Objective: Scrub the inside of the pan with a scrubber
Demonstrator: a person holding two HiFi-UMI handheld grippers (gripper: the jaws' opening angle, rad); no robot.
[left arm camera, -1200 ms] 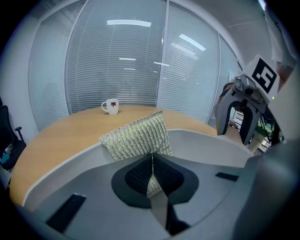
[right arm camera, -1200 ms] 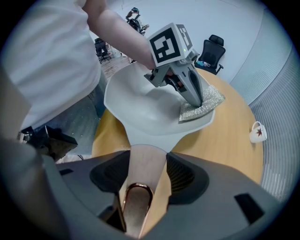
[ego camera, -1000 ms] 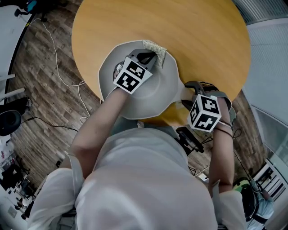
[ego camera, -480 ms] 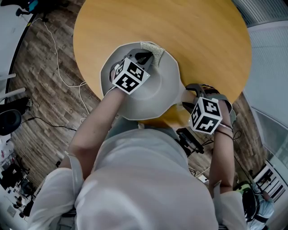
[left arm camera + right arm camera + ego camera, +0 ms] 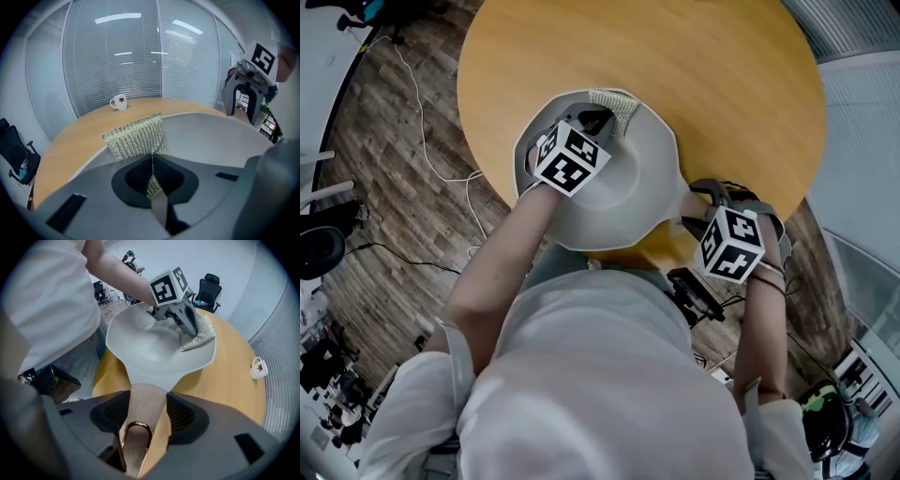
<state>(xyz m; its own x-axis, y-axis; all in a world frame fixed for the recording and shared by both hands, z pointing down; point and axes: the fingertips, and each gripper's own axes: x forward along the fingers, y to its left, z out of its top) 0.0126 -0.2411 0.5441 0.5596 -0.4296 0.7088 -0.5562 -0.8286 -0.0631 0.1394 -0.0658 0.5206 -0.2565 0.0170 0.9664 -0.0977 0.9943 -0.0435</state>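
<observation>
Head view: L tongs [image 5: 604, 119] pinch silvery mesh scrubber [image 5: 615, 101] at grey pan [image 5: 630, 192] rim; R tongs [image 5: 143, 423] clamp handle [image 5: 145, 397].

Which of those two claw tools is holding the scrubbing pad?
The left gripper: its jaws pinch the silvery scrubber at the pan's far rim. The right gripper only clamps the pan's handle.
</observation>
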